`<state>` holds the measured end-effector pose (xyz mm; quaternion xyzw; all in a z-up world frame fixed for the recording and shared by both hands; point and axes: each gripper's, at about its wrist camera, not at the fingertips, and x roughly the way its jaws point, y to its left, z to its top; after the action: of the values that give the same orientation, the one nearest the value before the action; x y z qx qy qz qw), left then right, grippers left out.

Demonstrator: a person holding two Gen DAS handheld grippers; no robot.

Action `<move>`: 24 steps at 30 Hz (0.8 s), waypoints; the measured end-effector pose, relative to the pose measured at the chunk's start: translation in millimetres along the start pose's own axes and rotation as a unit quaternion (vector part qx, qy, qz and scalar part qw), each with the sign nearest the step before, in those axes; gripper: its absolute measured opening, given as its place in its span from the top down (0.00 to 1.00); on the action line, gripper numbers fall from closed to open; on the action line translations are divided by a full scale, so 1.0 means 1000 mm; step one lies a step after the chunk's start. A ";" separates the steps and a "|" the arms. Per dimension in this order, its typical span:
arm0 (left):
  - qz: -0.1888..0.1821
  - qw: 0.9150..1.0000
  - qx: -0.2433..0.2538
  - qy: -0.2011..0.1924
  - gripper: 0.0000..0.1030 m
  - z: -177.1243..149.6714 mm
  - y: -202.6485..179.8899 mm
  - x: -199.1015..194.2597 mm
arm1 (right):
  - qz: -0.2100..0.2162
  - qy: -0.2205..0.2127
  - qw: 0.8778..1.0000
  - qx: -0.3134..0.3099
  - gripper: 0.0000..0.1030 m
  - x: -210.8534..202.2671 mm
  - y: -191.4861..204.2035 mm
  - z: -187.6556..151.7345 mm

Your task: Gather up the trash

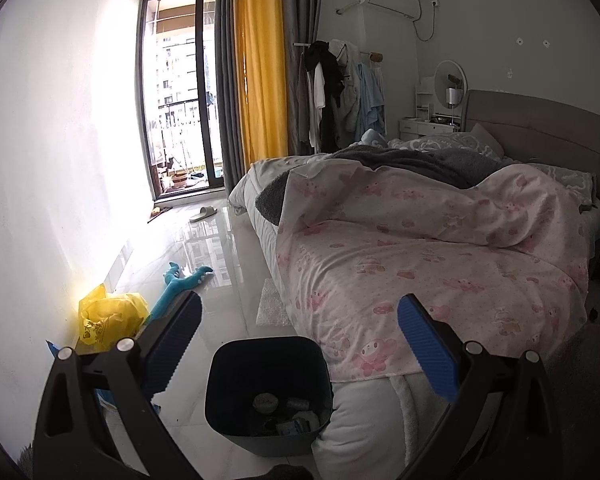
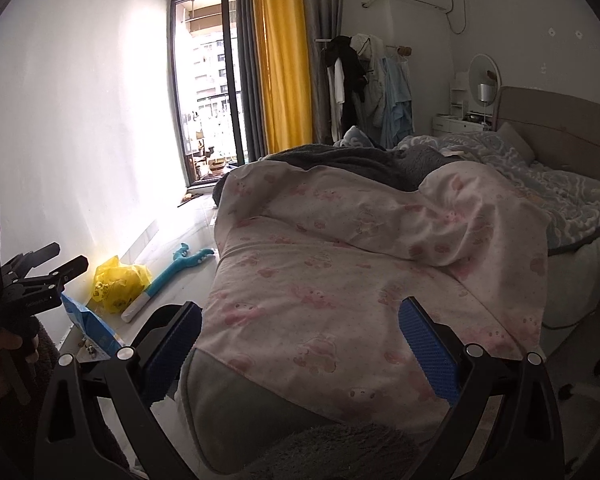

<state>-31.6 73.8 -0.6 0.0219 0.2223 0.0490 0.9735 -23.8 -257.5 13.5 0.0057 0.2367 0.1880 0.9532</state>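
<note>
A dark trash bin (image 1: 268,392) stands on the floor by the bed's foot corner, with several bits of trash inside. My left gripper (image 1: 300,340) is open and empty above it. A crumpled yellow plastic bag (image 1: 110,318) lies by the left wall; it also shows in the right wrist view (image 2: 118,284). A blue packet (image 2: 90,324) lies near it. A piece of bubble wrap (image 1: 272,304) lies on the floor by the bed. My right gripper (image 2: 300,340) is open and empty over the pink quilt (image 2: 340,280). The left gripper's body (image 2: 28,280) shows at the right view's left edge.
A bed (image 1: 440,260) with pink and grey bedding fills the right side. A teal plush toy (image 1: 180,284) lies on the glossy white floor. A slipper (image 1: 203,213) lies near the balcony door (image 1: 180,92). A clothes rack (image 1: 340,92) and a dresser (image 1: 428,124) stand at the back.
</note>
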 end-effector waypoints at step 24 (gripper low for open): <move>-0.014 1.000 -0.007 0.027 0.03 -0.013 0.008 0.004 | 0.035 0.016 0.999 -0.023 0.03 0.013 0.029 -0.002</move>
<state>-34.3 82.8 -13.9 0.0105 0.2483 0.0378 0.9679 -25.1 -225.9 8.7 -0.0114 0.2474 0.2264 0.9420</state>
